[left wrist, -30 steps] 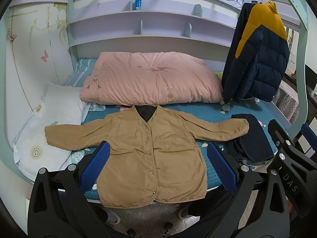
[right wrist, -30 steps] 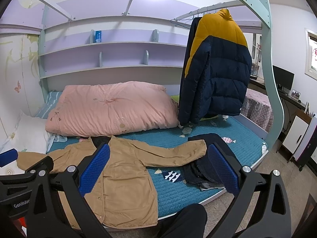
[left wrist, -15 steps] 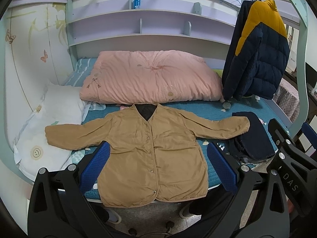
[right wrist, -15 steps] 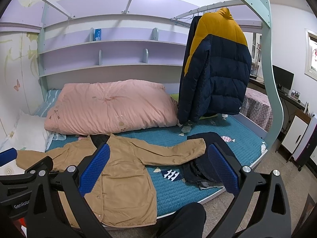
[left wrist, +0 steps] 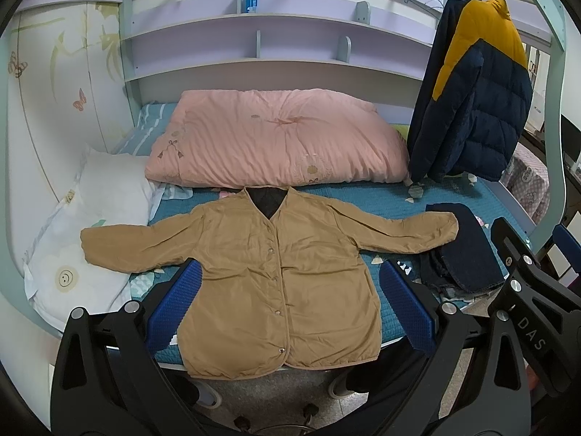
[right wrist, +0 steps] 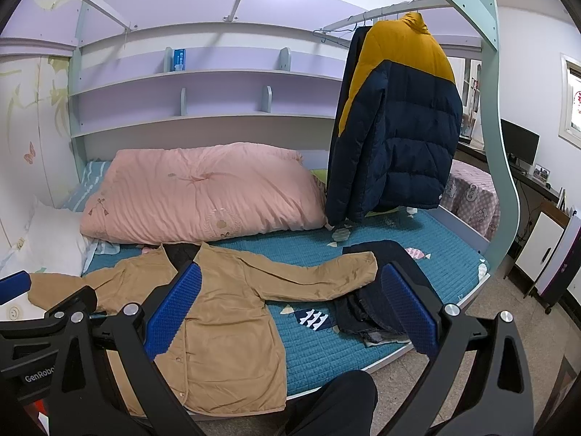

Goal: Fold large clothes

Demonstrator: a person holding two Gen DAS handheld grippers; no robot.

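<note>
Lying flat and face up on the teal quilted bed [left wrist: 454, 196], the tan jacket [left wrist: 276, 272] is spread with both sleeves out to the sides and its snap front closed, its hem reaching the bed's near edge and hanging slightly over it. Behind the collar sits a folded pink duvet [left wrist: 276, 141], with a white pillow [left wrist: 90, 218] under the left sleeve's cuff and a dark folded garment [left wrist: 461, 254] under the right cuff. A navy and yellow puffer coat [right wrist: 395, 123] hangs from a rail at the bed's far right corner, and lilac shelves [left wrist: 236, 47] run along the back wall. Bare teal quilt shows between the right sleeve and the bed's rounded front edge, and speckled floor lies below that edge. The left gripper [left wrist: 290, 305] hovers over the jacket's lower half with its jaws wide apart, holding nothing. The right gripper [right wrist: 290, 305] hangs above the right sleeve area, its jaws likewise spread and empty. A dark trouser leg [right wrist: 337, 399] stands against the bed's edge
</note>
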